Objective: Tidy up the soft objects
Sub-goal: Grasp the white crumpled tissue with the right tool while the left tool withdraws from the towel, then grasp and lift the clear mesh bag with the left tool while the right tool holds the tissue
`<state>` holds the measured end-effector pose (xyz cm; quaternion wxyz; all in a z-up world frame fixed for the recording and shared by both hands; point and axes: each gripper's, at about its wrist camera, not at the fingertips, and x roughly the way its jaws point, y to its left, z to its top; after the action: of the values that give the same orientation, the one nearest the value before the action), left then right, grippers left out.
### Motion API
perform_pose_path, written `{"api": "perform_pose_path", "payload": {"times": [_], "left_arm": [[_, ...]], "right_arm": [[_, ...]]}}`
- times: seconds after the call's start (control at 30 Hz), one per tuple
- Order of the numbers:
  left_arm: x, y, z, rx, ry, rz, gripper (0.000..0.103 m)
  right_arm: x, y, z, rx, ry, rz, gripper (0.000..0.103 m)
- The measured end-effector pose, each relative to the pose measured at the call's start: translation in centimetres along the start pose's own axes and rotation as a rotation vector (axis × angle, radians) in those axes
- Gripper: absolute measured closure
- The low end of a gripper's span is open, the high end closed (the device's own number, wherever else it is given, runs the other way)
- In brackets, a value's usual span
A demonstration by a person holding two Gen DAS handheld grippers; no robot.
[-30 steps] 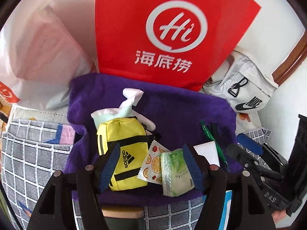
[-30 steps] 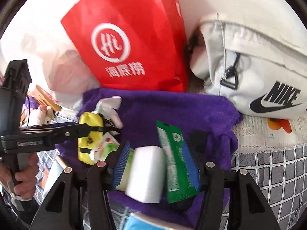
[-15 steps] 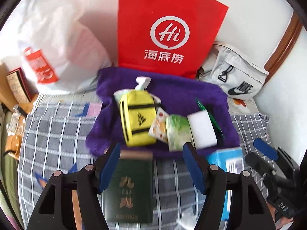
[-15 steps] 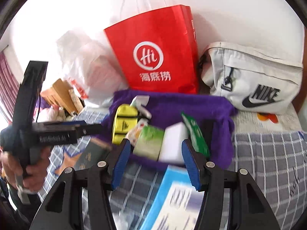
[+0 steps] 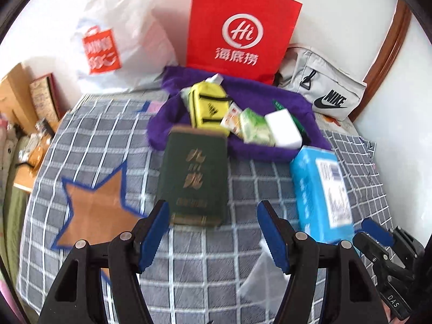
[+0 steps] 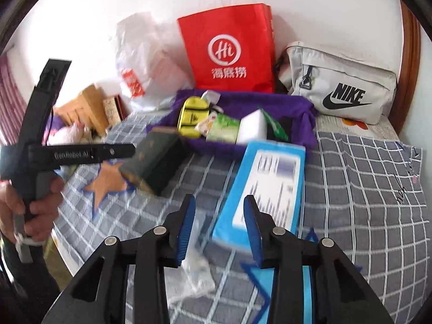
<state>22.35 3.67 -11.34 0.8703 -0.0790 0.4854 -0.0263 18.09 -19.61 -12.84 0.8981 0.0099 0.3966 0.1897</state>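
Observation:
A purple towel (image 5: 270, 91) (image 6: 270, 102) lies at the back of the checked bedspread. On it sit a yellow pouch (image 5: 206, 106) (image 6: 191, 116), an orange-print sachet (image 5: 230, 117), a green packet (image 5: 253, 129) (image 6: 224, 128) and a white sponge (image 5: 283, 128) (image 6: 252, 127). My left gripper (image 5: 213, 230) is open and empty, held above the near end of a dark green book (image 5: 195, 175). My right gripper (image 6: 218, 228) is open and empty, over the near end of a blue box (image 6: 267, 186) (image 5: 321, 186).
A red paper bag (image 5: 240, 24) and a white plastic bag (image 5: 113, 46) stand behind the towel. A grey Nike bag (image 6: 340, 91) lies at the back right. A clear plastic wrapper (image 6: 194, 272) lies near the right gripper. Clutter sits off the bed's left edge.
Both grippers have pulled back from the towel toward me, open and empty. The book, blue box and bedspread have come into view.

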Motion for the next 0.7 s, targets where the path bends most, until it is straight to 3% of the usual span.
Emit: {"api": "perform_pose_path", "payload": {"times": [0.1, 0.37, 0.57, 0.7], "left_arm": [[0.0, 0.8, -2.0, -0.028, 0.008, -0.023, 0.037], [-0.2, 2.2, -6.5, -0.042, 0.03, -0.039, 0.037], [-0.1, 3.1, -7.4, -0.048, 0.033, -0.039, 0.037], [0.7, 3.3, -7.7, -0.054, 0.051, -0.052, 0.037]], "right_arm": [[0.5, 0.5, -2.0, -0.002, 0.04, 0.015, 0.076], [4.2, 3.0, -5.5, -0.059, 0.108, 0.036, 0.076], [7.1, 4.1, -6.0, -0.084, 0.139, 0.034, 0.076], [8.1, 4.5, -6.3, -0.122, 0.147, -0.024, 0.077]]}}
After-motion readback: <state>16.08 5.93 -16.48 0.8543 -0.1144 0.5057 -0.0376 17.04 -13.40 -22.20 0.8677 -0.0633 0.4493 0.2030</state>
